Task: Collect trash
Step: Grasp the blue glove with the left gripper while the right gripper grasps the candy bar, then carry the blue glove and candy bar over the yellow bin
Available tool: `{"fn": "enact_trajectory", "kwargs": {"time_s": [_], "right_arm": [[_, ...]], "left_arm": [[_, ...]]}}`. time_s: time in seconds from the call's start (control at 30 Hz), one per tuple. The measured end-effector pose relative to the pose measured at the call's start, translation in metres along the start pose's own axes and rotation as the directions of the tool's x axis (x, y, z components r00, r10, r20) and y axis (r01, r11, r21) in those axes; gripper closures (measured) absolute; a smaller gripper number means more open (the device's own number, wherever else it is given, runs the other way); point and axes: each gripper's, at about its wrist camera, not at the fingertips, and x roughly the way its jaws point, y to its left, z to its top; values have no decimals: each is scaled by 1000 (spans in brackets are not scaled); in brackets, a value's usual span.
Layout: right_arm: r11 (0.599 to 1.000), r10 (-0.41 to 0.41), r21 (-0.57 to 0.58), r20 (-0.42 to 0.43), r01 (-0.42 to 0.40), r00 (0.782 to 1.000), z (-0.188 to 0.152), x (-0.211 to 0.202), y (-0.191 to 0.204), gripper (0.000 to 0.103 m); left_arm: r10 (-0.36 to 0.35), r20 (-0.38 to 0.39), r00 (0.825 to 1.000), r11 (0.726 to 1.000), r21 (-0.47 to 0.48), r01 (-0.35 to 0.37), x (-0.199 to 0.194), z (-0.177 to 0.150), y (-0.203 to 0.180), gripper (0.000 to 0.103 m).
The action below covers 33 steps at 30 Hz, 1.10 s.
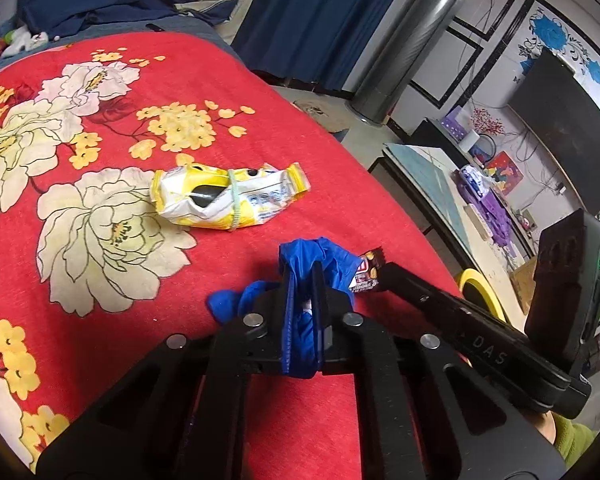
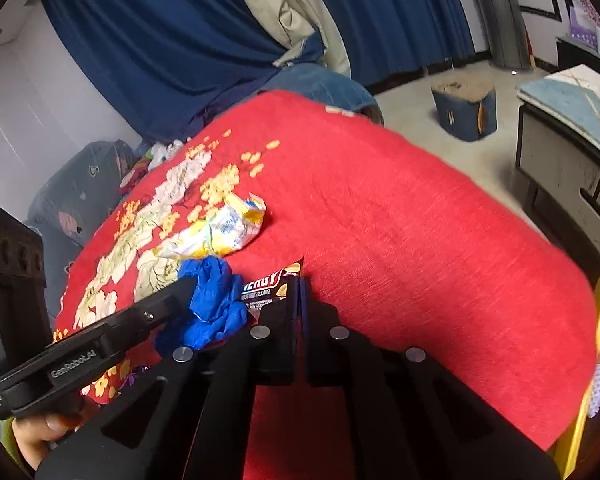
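A crumpled blue glove (image 1: 324, 256) lies on the red flowered blanket (image 1: 140, 280), and my left gripper (image 1: 304, 276) is shut on it, with blue material bunched between the pads. Just to the right, my right gripper (image 2: 300, 280) is shut on the edge of a dark chocolate-bar wrapper (image 2: 266, 284), which the left wrist view shows as a chocolate-bar wrapper (image 1: 366, 274) beside the glove. The glove (image 2: 216, 300) and the left gripper (image 2: 186, 284) touch the wrapper's left end. A crumpled yellow-and-white snack bag (image 1: 228, 196) lies loose farther back on the blanket.
The blanket's edge drops to the floor on the right. A yellow-rimmed bin (image 1: 480, 292) stands just past that edge. Beyond are a low cabinet (image 2: 560, 168), a blue stool (image 2: 464, 112), a silver cylinder (image 1: 412, 48) and blue curtains (image 2: 160, 40).
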Motion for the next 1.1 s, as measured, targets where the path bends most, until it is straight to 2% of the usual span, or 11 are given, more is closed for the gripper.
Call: {"fn": "enact_trajectory", "kwargs": {"time_s": [0.23,0.6,1.1], "right_arm": [[995,-42,-82,93,50,995,0,-37,1,101],[993,-99,-44,177,108,979,-4,-88,-29,101],[986,-162,1,227,167,960,-13,-136,-69,101]], "left_arm": [[-54,26,998,997,48,52,-11,-1,-19,100],[-141,57,988,980,149,131,-26,-7,-61,101],[-210,2,978,940,277,201,-19,-31,-118,101]]}}
